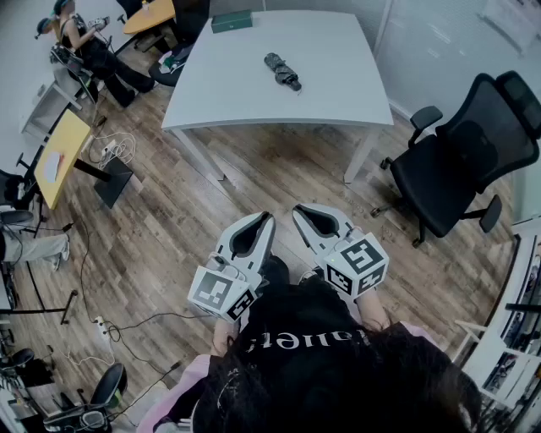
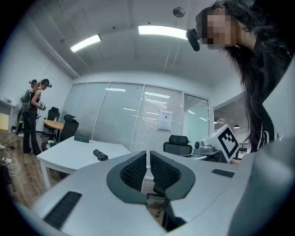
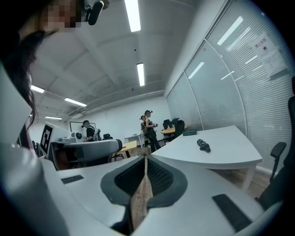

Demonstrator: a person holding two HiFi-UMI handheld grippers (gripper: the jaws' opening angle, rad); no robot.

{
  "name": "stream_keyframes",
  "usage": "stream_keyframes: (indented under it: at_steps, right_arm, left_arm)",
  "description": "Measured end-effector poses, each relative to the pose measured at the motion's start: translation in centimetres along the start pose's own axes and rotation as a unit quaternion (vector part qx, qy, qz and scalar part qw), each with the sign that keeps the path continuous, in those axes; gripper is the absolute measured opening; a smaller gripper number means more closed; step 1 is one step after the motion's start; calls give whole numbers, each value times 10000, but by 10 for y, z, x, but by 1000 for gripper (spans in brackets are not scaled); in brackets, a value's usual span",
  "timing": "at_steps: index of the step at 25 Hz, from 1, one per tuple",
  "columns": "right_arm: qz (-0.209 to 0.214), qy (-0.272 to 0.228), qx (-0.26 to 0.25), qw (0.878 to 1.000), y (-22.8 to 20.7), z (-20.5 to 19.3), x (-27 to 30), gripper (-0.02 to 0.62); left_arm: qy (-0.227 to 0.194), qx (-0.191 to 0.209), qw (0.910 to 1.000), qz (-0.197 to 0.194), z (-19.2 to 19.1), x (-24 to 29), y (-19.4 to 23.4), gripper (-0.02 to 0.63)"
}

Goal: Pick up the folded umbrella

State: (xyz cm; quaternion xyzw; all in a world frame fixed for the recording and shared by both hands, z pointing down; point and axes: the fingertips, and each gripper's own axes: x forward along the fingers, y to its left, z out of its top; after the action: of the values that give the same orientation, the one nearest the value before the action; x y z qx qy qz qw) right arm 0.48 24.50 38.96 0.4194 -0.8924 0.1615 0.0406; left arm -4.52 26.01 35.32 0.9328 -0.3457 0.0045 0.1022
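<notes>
The folded black umbrella (image 1: 281, 71) lies on the white table (image 1: 245, 97), right of its middle and far ahead of me. It shows small in the left gripper view (image 2: 100, 155) and the right gripper view (image 3: 203, 145). Both grippers hang low, close to the person's body, well short of the table. My left gripper (image 1: 269, 217) (image 2: 148, 153) has its jaws together with nothing between them. My right gripper (image 1: 297, 210) (image 3: 145, 156) is shut and empty too, pointing toward the table.
A green box (image 1: 232, 21) sits at the table's far edge. A black office chair (image 1: 461, 156) stands right of the table. Wood floor (image 1: 254, 190) lies between me and the table. Cables (image 1: 110, 150), yellow desks (image 1: 61, 156) and people (image 1: 84, 46) are at the left.
</notes>
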Motion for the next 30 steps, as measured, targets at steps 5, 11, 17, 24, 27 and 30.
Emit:
stream_keyframes:
  at_steps: [5, 11, 17, 24, 27, 30]
  right_arm:
    - [-5, -45, -56, 10000, 1, -3, -11, 32]
    - [-26, -127, -22, 9999, -1, -4, -19, 32]
    - [-47, -198, 170, 9996, -8, -1, -20, 32]
    - [-204, -166, 250, 9993, -34, -3, -12, 32]
    - [-196, -133, 304, 9993, -45, -4, 0, 32]
    - [-195, -82, 287, 9994, -56, 0, 19, 32]
  left_arm:
    - [12, 28, 10000, -37, -3, -1, -11, 28]
    - [87, 77, 9999, -60, -8, 1, -22, 28]
    - [110, 92, 9999, -39, -5, 6, -16, 28]
    - [264, 56, 9995, -153, -15, 26, -13, 29]
    - [339, 20, 9993, -132, -20, 37, 1, 28]
    - [332, -33, 9994, -131, -18, 49, 21, 28]
